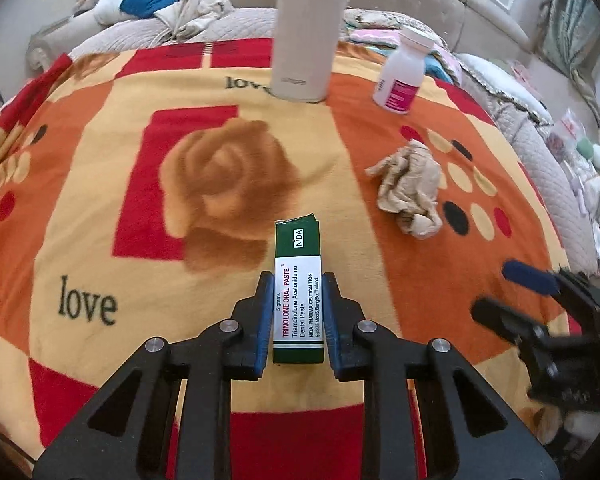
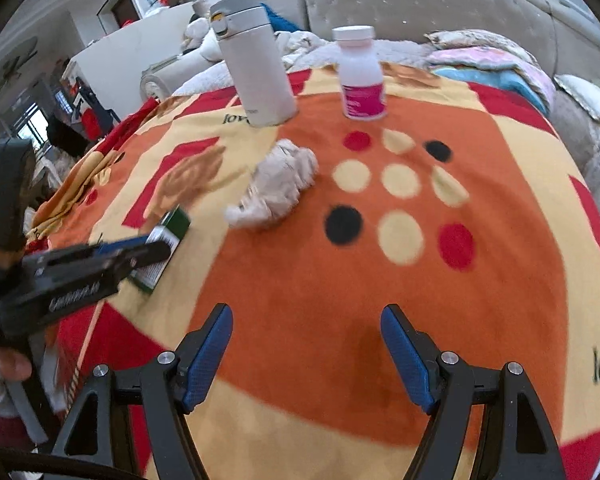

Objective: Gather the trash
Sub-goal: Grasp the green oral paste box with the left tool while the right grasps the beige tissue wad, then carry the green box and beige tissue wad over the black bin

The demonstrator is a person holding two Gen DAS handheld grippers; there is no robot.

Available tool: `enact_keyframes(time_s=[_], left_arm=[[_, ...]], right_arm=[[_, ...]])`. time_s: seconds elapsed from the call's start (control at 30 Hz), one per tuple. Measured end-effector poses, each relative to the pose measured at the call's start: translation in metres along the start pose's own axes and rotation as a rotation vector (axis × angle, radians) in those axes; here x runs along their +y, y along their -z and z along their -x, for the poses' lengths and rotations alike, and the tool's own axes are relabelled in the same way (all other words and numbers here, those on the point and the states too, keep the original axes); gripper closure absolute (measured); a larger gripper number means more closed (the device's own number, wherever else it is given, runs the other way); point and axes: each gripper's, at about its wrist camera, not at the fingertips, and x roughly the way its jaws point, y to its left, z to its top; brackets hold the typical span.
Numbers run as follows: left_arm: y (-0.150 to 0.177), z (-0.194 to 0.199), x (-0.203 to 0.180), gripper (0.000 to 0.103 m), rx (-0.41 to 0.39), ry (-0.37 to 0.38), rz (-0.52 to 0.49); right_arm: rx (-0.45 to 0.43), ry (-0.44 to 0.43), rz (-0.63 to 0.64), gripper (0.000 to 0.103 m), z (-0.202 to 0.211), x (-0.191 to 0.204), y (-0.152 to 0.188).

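Gripping the green-and-white carton [image 1: 299, 296], my left tongs [image 1: 296, 280] are clamped on its long sides while it lies on the blanket [image 1: 100, 200], near side of the crumpled tissue [image 1: 410, 188]. My right tongs [image 2: 306, 320] stand apart and empty, nearer than that tissue. I would lift the carton straight up, squeeze gently to avoid crushing, and keep clear of the flask [image 1: 306, 32] and pill bottle [image 1: 400, 76] beyond the tissue.

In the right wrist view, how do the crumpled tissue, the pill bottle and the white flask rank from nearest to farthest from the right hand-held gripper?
1. Crumpled tissue: nearest to the right hand-held gripper, on the blanket ahead, slightly left.
2. and 3. Pill bottle and white flask: both stand upright at the far edge, the bottle ahead and the flask to its left. They are too close to rank.
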Motion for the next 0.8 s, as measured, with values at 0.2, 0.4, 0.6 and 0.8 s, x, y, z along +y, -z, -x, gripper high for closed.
enact_keyframes(time_s=[0.2,0.4,0.6,0.8], left_arm=[[0.002,0.001,0.005,0.082,0.001,0.023,0.018],[0.002,0.001,0.01,0.082,0.004,0.052,0.037],[0.002,-0.001,0.014,0.081,0.012,0.079,0.062],[0.005,0.002,0.016,0.082,0.0,0.092,0.074]], right_arm=[[-0.019,-0.008,0.019,0.031,-0.025,0.01,-0.033],[-0.021,-0.004,0.024,0.033,-0.048,0.015,-0.06],[-0.017,0.003,-0.005,0.054,-0.065,0.012,-0.076],[-0.024,-0.01,0.015,0.07,-0.054,0.013,-0.071]])
